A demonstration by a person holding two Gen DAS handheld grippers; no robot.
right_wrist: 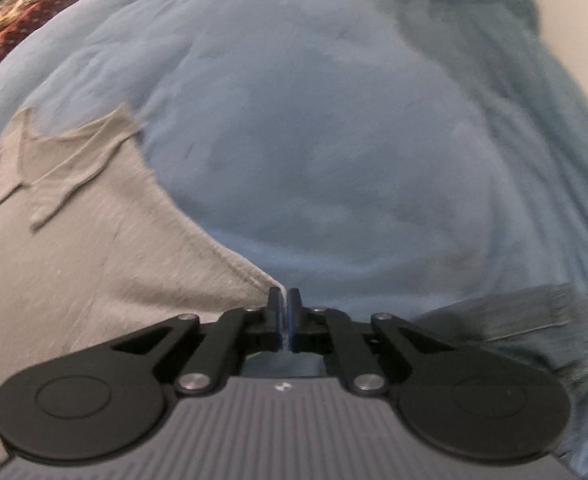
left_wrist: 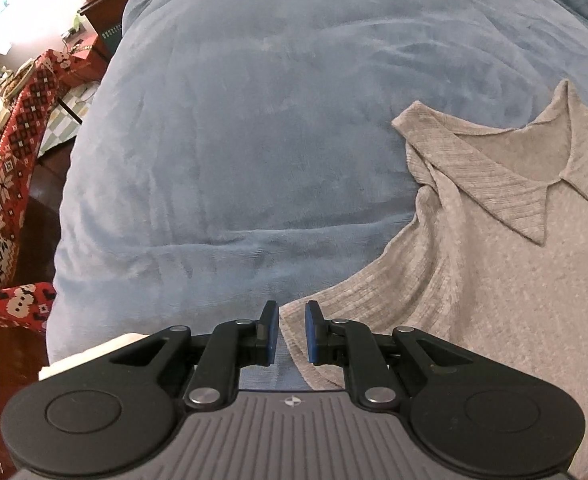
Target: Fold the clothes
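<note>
Left gripper (left_wrist: 292,330) sits nearest in the left wrist view, jaws apart w/ a narrow gap, straddling the ribbed sleeve edge of the grey ribbed-knit collared top (left_wrist: 494,280) but not yet pinching it. Top lies spread flat, collar up, on the soft blue fleece blanket (left_wrist: 253,120) covering the bed; red patterned cloth (left_wrist: 9,168) hangs off to the side. To do this step well: push fwd so the fabric edge sits deep between the pads, then close firmly; catch both layers of the sleeve, not blanket pile underneath.

Right wrist view (blurred, prob. in motion): right gripper (right_wrist: 285,318), jaws together, clamped on a thin pale edge of the same top (right_wrist: 73,260) at its opposite sleeve corner. Grip looks shallow, right at the tips, so risk of slip. Best to lift both sides at matching height & keep the cloth taut before carrying the sleeves inward.
</note>
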